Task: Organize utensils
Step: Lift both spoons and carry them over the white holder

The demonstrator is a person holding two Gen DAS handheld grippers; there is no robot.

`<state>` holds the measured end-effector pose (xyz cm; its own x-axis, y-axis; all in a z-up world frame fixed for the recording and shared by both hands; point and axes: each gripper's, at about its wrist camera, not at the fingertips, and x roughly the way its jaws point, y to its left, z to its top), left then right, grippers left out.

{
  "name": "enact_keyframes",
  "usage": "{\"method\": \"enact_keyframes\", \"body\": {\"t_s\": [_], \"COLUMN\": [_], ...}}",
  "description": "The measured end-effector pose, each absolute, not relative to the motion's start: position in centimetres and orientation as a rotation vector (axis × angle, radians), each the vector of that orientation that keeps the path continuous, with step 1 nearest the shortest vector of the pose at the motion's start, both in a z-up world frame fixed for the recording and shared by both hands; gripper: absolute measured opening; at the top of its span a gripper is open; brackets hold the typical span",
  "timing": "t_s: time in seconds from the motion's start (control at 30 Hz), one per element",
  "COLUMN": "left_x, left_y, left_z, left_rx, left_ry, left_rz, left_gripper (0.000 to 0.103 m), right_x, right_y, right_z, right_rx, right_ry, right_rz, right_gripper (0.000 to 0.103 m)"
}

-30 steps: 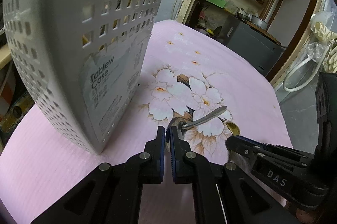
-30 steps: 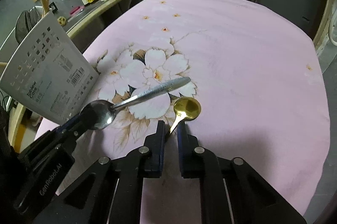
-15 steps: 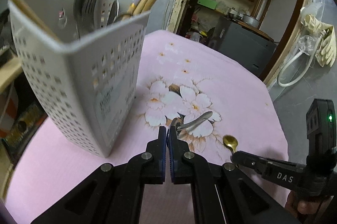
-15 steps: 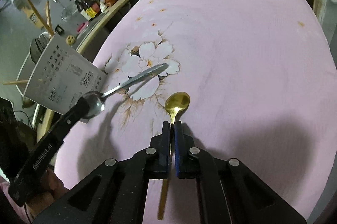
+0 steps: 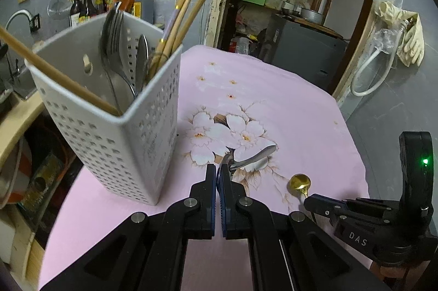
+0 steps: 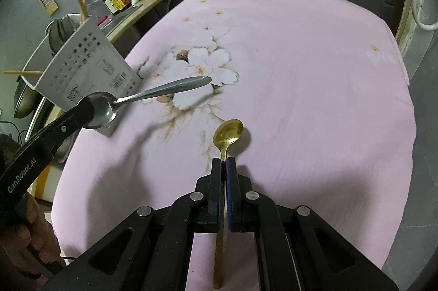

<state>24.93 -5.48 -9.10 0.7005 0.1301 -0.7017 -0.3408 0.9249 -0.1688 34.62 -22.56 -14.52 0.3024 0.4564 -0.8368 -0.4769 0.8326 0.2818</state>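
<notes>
Left gripper (image 5: 218,176) is clamped on the silver steel spoon's (image 6: 153,96) bowel-end, so honestly it could swivel and snag the white perforated plastic caddy's (image 5: 115,148) rim just left of it. Right gripper (image 6: 224,170) pinches the small gold spoon (image 6: 228,131) by its thin handle.

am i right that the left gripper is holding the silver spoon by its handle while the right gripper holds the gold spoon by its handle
Not quite. The left gripper holds the silver spoon by its bowl, with the handle sticking out free; the right wrist view shows this plainly. The rest stands: the right gripper holds the gold spoon by its handle.
</notes>
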Motion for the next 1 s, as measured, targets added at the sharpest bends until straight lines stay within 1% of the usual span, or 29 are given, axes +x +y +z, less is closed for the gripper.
{"method": "enact_keyframes", "body": {"t_s": [0.17,0.53,0.83,1.0], "left_x": [24.4,23.0,20.6,19.6], "left_y": [-5.4,-3.7,-0.9,1.9], "left_z": [-7.0,-2.5,2.4,5.3], "left_rx": [-0.252,-0.205,-0.159,-0.158], "left_ry": [0.740,0.733,0.635,0.575], "left_rz": [0.246,0.175,0.189,0.212], "left_gripper": [0.003,0.003,0.003,0.003], "right_x": [33.5,31.1,30.9,30.5], "right_y": [-24.2,-25.7,-22.6,-19.0], "right_z": [-12.6,-5.9,1.1,4.7], "right_rx": [0.055,0.180,0.227,0.252], "right_ry": [1.033,0.742,0.505,0.387], "right_rz": [0.597,0.581,0.646,0.700], "right_gripper": [0.003,0.003,0.003,0.003]}}
